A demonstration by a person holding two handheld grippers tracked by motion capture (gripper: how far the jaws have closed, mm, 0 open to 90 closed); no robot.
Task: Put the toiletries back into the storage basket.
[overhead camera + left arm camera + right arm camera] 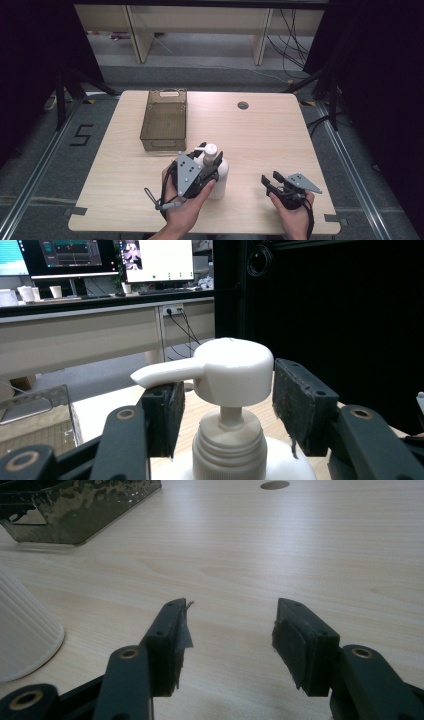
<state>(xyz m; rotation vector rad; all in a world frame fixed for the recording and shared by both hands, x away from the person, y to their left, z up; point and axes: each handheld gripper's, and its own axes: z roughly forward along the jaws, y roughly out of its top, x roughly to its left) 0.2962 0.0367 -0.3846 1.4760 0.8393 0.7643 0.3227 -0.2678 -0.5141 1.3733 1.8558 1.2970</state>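
Note:
A white pump bottle [220,176] stands upright near the table's front middle. My left gripper [210,153] is open, its jaws on either side of the bottle's pump head [233,370], level with the top of the bottle. The pads [299,405] stand as wide as the head, and I cannot tell whether they touch it. The spout points left in the left gripper view. My right gripper [271,179] rests low at the table's front right, open, with bare tabletop between its jaws [230,630]. The bottle's ribbed base [25,635] lies to its left.
A brown see-through plastic basket [165,120] sits behind the bottle at the back left of the wooden table [260,145]; its rim [30,407] and corner [75,505] show in the gripper views. A cable hole [243,105] is at the back centre.

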